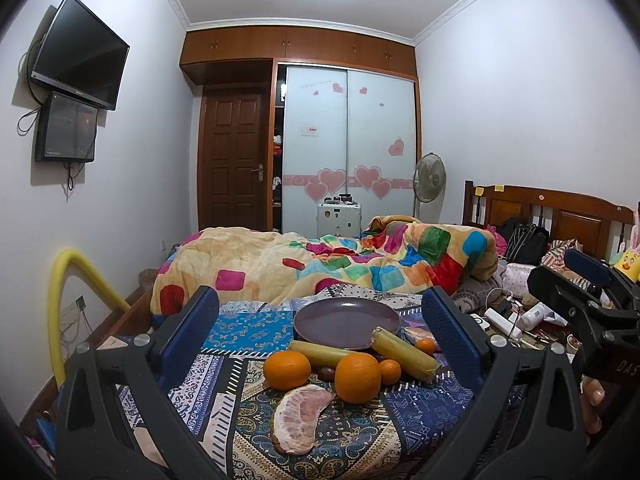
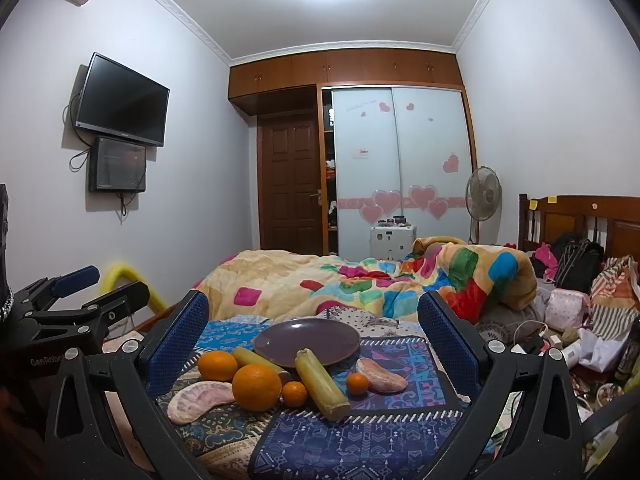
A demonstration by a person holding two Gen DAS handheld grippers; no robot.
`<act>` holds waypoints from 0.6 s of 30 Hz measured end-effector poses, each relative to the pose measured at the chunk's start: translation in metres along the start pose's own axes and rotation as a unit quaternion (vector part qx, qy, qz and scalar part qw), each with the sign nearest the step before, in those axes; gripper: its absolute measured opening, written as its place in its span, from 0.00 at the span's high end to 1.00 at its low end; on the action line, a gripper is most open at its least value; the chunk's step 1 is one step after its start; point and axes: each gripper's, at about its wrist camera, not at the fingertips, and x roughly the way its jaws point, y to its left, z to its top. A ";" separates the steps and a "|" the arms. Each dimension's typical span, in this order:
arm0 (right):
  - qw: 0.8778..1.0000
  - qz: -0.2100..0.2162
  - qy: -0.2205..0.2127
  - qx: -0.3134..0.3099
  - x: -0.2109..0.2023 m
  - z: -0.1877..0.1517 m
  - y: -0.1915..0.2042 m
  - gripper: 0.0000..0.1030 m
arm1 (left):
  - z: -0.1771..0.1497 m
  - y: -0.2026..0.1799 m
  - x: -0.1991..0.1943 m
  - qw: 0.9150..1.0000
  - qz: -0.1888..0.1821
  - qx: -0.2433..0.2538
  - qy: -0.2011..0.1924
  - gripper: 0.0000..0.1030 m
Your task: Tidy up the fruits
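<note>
The left claw (image 1: 320,320) is spread wide and holds nothing. Between its blue fingers (image 1: 450,332), on the patterned bedspread (image 1: 224,412), lie a purple plate (image 1: 346,322), two large oranges (image 1: 287,370), two cane sticks (image 1: 404,354) and a pomelo segment (image 1: 298,418).

the plate (image 2: 307,342) lies on the bed (image 2: 360,432), behind the fruit. two sugarcane pieces (image 2: 322,384) lean on its near rim. two oranges (image 2: 257,387) sit before the left piece. one pomelo segment (image 2: 200,400) lies nearest left, another (image 2: 380,376) right.
</note>
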 end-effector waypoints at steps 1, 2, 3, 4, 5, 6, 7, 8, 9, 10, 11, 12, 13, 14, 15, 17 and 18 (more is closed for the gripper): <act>1.000 0.001 0.000 0.000 0.000 0.000 0.000 0.00 | 0.000 0.001 0.000 1.000 0.000 0.000 0.000 0.00; 1.000 0.000 0.000 0.000 0.000 0.000 0.001 0.00 | -0.001 0.001 0.000 1.000 0.000 -0.001 0.000 0.00; 1.000 0.000 0.000 0.000 0.000 0.000 0.001 0.00 | -0.001 0.001 0.000 1.000 0.000 0.000 0.000 0.00; 1.000 0.001 0.001 0.001 0.001 0.000 0.001 0.00 | -0.001 0.001 0.001 1.000 0.000 -0.001 0.001 0.00; 1.000 0.001 0.001 0.001 0.001 0.000 0.001 0.00 | -0.001 0.001 0.000 1.000 0.000 0.000 0.000 0.00; 1.000 0.002 0.001 0.001 0.001 0.000 0.002 0.00 | -0.001 0.002 0.000 1.000 0.000 0.000 0.001 0.00; 1.000 0.002 0.002 0.002 0.001 -0.001 0.001 0.00 | -0.002 0.002 0.001 1.000 -0.001 0.000 0.001 0.00; 1.000 0.002 0.002 0.002 0.001 -0.001 0.001 0.00 | -0.002 0.002 0.001 1.000 -0.001 0.000 0.002 0.00; 1.000 0.001 0.002 0.002 0.002 -0.001 0.001 0.00 | -0.003 0.002 0.001 1.000 0.000 0.000 0.002 0.00; 1.000 0.001 0.003 0.002 0.002 -0.001 0.001 0.00 | -0.003 0.002 0.001 1.000 -0.001 -0.001 0.002 0.00; 1.000 0.001 0.004 0.002 0.003 -0.001 0.001 0.00 | -0.003 0.002 0.001 1.000 -0.001 0.000 0.002 0.00; 1.000 0.001 0.004 0.003 0.004 -0.002 0.001 0.00 | -0.003 0.002 0.001 1.000 -0.001 -0.001 0.002 0.00; 1.000 0.001 0.005 0.004 0.004 -0.002 0.001 0.00 | -0.003 0.001 0.001 1.000 -0.001 0.000 0.002 0.00; 1.000 0.001 0.005 0.005 0.004 -0.003 0.000 0.00 | -0.003 0.001 0.001 1.000 -0.001 0.000 0.002 0.00; 1.000 0.002 0.006 0.006 0.005 -0.003 -0.001 0.00 | -0.003 0.001 0.002 1.000 0.000 0.000 0.002 0.00; 1.000 0.002 0.007 0.007 0.006 -0.003 -0.001 0.00 | -0.003 0.002 0.002 1.000 -0.001 -0.001 0.002 0.00; 1.000 0.001 0.007 0.007 0.006 -0.003 -0.001 0.00 | -0.004 0.000 0.003 1.000 -0.001 0.000 0.003 0.00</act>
